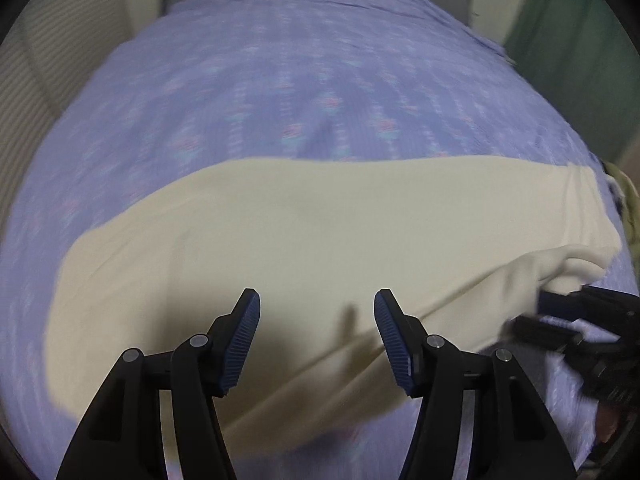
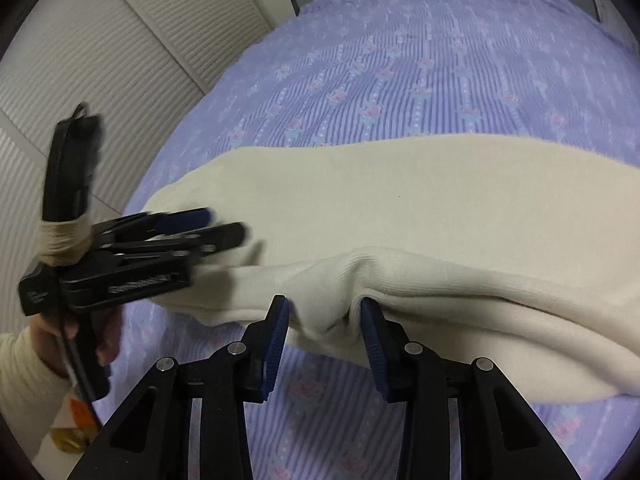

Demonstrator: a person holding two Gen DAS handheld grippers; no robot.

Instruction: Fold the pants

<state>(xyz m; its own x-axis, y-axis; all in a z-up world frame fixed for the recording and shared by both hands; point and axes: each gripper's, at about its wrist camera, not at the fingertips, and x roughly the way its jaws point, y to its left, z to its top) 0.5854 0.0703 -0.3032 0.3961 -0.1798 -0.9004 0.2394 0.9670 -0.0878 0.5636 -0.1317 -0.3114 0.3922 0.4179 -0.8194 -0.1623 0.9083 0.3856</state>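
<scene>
the cream-coloured knit pants [image 1: 280,232] lie stretched across the near part of the bed with the lilac flowered bedspread [image 1: 304,88], leaving bare bedspread toward the far edge. the left hand-held gripper [image 1: 317,332] hovers over the cloth, jaws apart and empty. the right hand-held gripper [image 2: 324,332] pinches a raised fold at the pants' near edge between narrowed pads.
</scene>
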